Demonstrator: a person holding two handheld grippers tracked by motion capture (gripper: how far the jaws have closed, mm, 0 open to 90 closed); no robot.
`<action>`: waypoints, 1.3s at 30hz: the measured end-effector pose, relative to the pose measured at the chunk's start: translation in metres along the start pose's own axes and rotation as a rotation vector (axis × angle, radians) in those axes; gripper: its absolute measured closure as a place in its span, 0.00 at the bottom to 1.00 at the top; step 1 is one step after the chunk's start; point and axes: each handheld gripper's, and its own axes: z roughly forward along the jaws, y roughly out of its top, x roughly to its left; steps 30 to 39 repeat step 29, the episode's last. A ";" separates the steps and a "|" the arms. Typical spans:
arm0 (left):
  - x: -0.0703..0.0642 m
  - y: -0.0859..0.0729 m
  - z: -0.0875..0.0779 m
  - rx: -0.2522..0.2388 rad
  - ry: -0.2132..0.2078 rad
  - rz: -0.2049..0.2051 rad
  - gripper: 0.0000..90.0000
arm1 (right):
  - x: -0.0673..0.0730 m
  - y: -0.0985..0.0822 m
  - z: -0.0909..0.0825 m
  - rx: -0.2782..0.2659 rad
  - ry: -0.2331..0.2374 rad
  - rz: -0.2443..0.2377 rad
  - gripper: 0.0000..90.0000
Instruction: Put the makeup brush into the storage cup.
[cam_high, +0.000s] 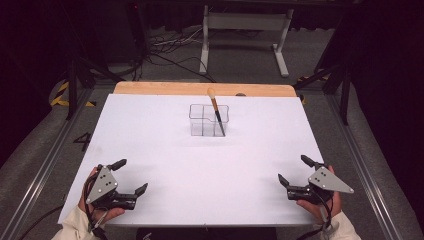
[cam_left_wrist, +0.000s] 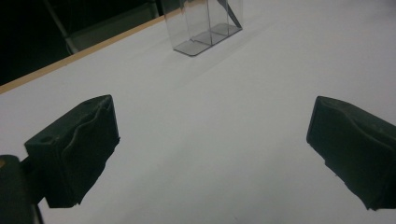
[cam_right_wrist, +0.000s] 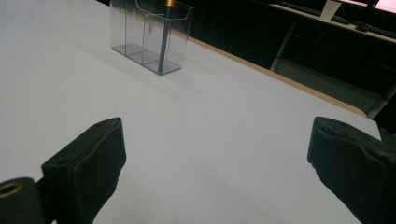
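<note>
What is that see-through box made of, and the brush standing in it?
The see-through box looks like clear hard plastic, smooth and glossy: you can see the table through its walls and inner dividers. It might be glass, though the thin walls suggest plastic. The brush has a dark, smooth handle, probably painted wood or plastic, a shiny gold-coloured band that looks like metal, and a pale, soft-looking tuft of bristles on top.

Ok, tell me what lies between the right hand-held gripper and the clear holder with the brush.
Nothing: bare white table separates the right hand-held gripper from the clear holder in the high view.
</note>
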 end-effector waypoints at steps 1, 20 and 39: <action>0.000 0.000 0.000 0.000 0.000 0.000 0.03 | 0.000 0.000 0.000 0.000 0.000 0.000 0.06; 0.002 -0.001 0.005 0.022 -0.004 0.005 0.03 | -0.002 -0.001 0.000 -0.011 -0.008 0.019 0.06; 0.000 -0.003 0.001 0.030 0.003 -0.002 0.04 | 0.000 0.002 0.006 -0.010 0.004 0.017 0.06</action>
